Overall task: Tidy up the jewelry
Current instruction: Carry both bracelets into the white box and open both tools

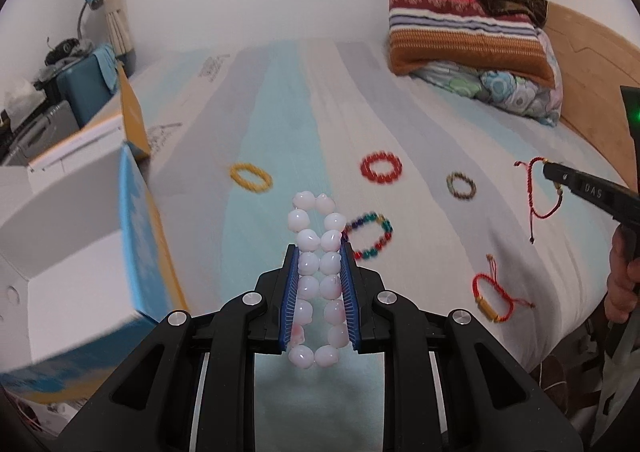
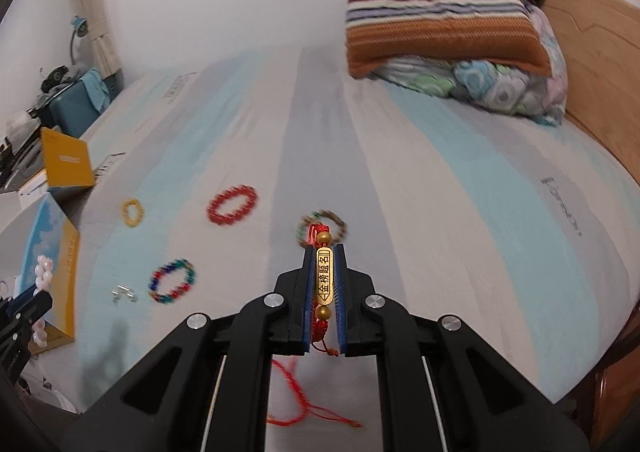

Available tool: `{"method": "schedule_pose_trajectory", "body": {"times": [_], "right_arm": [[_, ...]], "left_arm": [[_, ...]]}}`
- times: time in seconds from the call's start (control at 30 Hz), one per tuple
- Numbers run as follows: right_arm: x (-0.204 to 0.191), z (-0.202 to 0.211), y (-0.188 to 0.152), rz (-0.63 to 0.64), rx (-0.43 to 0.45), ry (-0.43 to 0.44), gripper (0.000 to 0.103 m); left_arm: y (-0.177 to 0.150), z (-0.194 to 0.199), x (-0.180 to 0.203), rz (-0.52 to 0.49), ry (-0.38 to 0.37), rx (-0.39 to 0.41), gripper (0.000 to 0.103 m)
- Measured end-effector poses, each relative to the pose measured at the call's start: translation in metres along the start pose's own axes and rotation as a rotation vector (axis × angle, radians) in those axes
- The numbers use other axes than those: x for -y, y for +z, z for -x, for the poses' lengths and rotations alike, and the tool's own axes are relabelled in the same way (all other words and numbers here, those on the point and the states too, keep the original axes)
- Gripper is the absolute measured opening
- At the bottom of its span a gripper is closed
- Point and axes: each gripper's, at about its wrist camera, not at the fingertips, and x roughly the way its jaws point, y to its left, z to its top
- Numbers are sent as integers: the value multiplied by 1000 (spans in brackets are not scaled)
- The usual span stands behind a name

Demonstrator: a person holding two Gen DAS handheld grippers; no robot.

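My left gripper (image 1: 319, 248) is shut on a pink bead bracelet (image 1: 316, 280), held above the striped bed, beside a blue and white box (image 1: 80, 252). My right gripper (image 2: 324, 248) is shut on a red cord bracelet with a gold plate (image 2: 324, 280); its cord hangs below. In the left wrist view the right gripper (image 1: 550, 171) holds that red cord bracelet (image 1: 538, 191) at the far right. On the bed lie a yellow bracelet (image 1: 251, 177), a red bead bracelet (image 1: 381, 167), a brown bracelet (image 1: 461, 185), a multicolour bracelet (image 1: 370, 236) and another red cord bracelet (image 1: 492, 298).
Stacked pillows and a blanket (image 1: 468, 35) lie at the head of the bed by the wooden headboard (image 1: 592, 63). An orange box flap (image 1: 134, 119) stands behind the blue box. A small silver item (image 2: 124, 294) lies on the bed. Luggage and clutter (image 1: 76, 79) sit far left.
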Motion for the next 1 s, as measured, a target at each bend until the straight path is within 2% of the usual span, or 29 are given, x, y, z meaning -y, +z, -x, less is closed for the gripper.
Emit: {"method": "schedule_pose_trajectory", "body": {"times": [0.23, 0.4, 0.7, 1.0], "right_arm": [[-68, 19, 24, 84, 47, 66, 8], [-125, 31, 36, 147, 75, 124, 8], [-247, 51, 37, 269, 108, 257, 8], [-356, 55, 17, 374, 78, 393, 8]], "left_arm": [[25, 28, -32, 31, 46, 52, 20], [30, 47, -68, 65, 108, 70, 20], [9, 75, -155, 167, 236, 52, 20], [-26, 93, -238, 275, 353, -8, 20]]}}
